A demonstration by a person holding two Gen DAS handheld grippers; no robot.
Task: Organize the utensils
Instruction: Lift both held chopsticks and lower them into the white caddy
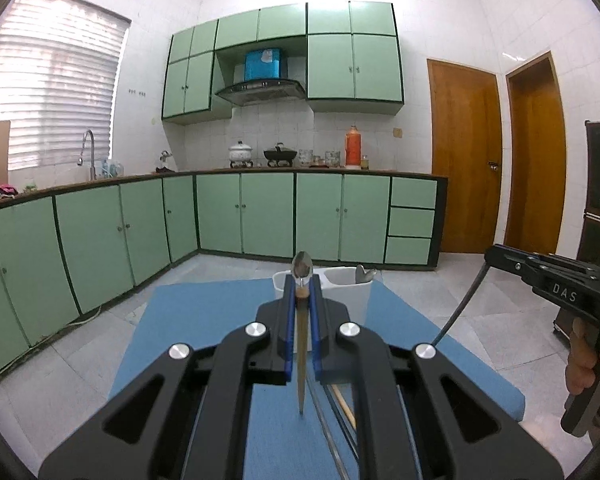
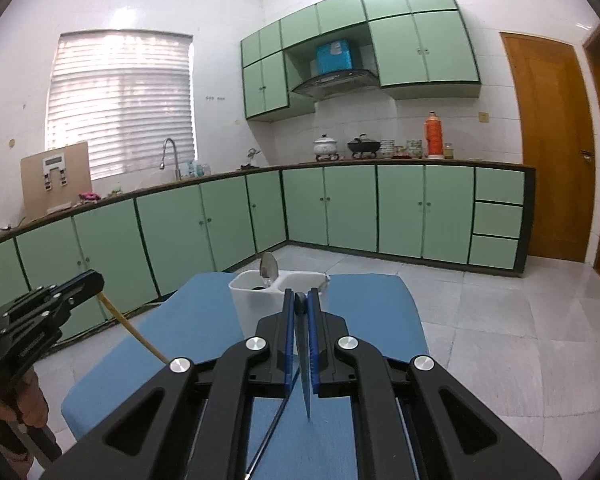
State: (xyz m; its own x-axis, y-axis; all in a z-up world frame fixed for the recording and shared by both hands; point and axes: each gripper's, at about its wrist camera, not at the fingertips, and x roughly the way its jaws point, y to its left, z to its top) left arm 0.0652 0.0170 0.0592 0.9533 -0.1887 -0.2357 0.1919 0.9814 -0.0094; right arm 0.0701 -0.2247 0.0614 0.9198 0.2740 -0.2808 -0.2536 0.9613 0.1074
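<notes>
Left wrist view: spoon [image 1: 302, 280] clamped between left fingers [image 1: 315, 320], bowl past their tips
Right wrist view: dark-handled utensil [image 2: 302, 344] pinched between right fingers [image 2: 313, 328]
Holder: white caddy [image 2: 260, 300] just beyond both fingertips, on blue surface [image 2: 372, 304]

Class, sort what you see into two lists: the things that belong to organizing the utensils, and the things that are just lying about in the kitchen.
Part of the job:
- spoon with wooden handle, clamped in the left gripper
- dark-handled utensil, clamped in the right gripper
- white two-compartment holder
- blue mat

Just lying about:
- orange thermos
- white pot
- black wok
- cardboard box
</notes>
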